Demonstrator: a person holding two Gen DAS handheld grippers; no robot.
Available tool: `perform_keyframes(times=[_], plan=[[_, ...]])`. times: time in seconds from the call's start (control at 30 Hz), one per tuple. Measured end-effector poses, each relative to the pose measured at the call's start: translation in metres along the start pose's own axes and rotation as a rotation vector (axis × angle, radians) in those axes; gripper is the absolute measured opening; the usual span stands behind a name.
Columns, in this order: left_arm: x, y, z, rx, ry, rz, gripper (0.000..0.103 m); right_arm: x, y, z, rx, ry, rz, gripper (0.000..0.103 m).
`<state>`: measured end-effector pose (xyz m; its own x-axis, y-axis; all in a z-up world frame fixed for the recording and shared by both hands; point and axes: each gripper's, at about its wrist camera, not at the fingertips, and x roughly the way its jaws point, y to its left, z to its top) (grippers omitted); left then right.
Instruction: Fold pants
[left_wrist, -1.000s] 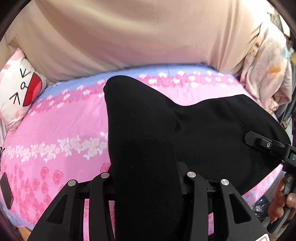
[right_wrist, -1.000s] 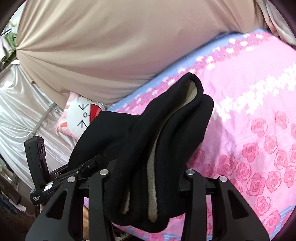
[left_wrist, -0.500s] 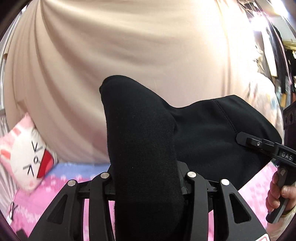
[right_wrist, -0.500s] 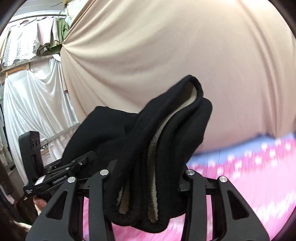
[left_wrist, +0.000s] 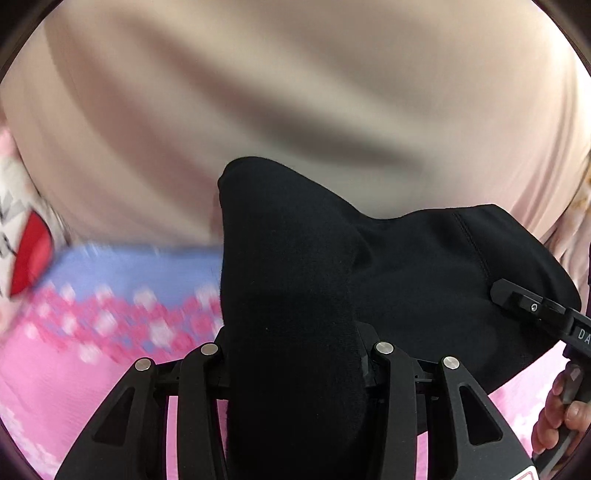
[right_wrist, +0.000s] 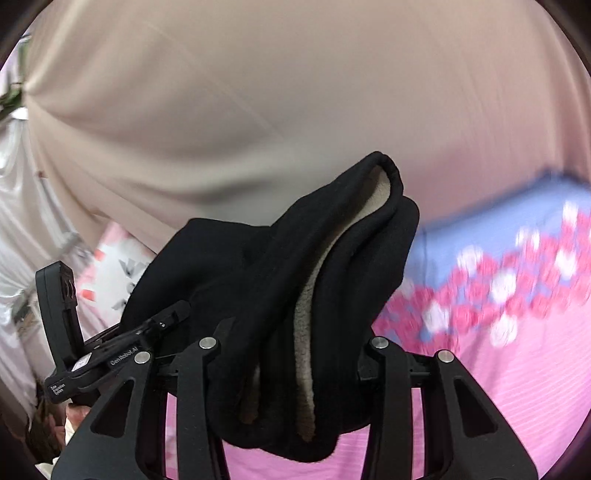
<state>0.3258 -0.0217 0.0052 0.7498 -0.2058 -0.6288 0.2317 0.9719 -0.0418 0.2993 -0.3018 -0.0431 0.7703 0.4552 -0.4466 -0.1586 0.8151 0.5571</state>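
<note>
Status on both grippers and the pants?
Left gripper and right gripper both shut on black pants. Pants held up over pink bedsheet. Nothing obstructing.

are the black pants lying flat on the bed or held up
Held up: the black pants are clamped bunched in both the left hand-held gripper and the right hand-held gripper, above the pink bedsheet.

We read only a few markings. In the right wrist view, the left gripper (right_wrist: 177, 314) at the left edge carries white lettering along its black side, which reads roughly "GenRobot.AI", though the last letters are hard to make out. Lower on the same gripper sits a small label with three short lines, "Data Acquisition System". In the left wrist view, the right gripper (left_wrist: 517, 299) at the right edge shows the white letters "DA" on its black body, cut off by the frame. We find nothing else legible.
</note>
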Motion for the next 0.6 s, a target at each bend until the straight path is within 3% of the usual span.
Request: perform_keyframes(times=[0.13, 0.3, 0.4, 0.43, 0.47, 0.53, 0.6], plan=[[0.045, 0.011, -0.035, -0.026, 0.126, -0.011, 0.041, 0.036, -0.035, -0.031, 0.074, 0.106, -0.034, 0.039], [0.054, 0.023, -0.057, -0.066, 0.139, -0.05, 0.05, 0.04, -0.052, -0.047, 0.122, 0.145, -0.022, 0.042], [0.056, 0.031, -0.065, -0.113, 0.133, -0.058, 0.069, 0.044, -0.06, -0.048, 0.165, 0.184, -0.002, 0.051], [0.055, 0.034, -0.069, -0.128, 0.12, -0.036, 0.088, 0.044, -0.062, -0.047, 0.176, 0.192, 0.018, 0.052], [0.053, 0.038, -0.073, -0.145, 0.125, -0.019, 0.098, 0.042, -0.065, -0.047, 0.183, 0.204, 0.037, 0.053], [0.048, 0.059, -0.076, -0.206, 0.167, -0.086, 0.098, 0.029, -0.07, -0.049, 0.203, 0.221, 0.055, 0.055], [0.034, 0.075, -0.084, -0.245, 0.204, -0.116, 0.098, 0.003, -0.076, -0.059, 0.241, 0.221, 0.025, 0.064]])
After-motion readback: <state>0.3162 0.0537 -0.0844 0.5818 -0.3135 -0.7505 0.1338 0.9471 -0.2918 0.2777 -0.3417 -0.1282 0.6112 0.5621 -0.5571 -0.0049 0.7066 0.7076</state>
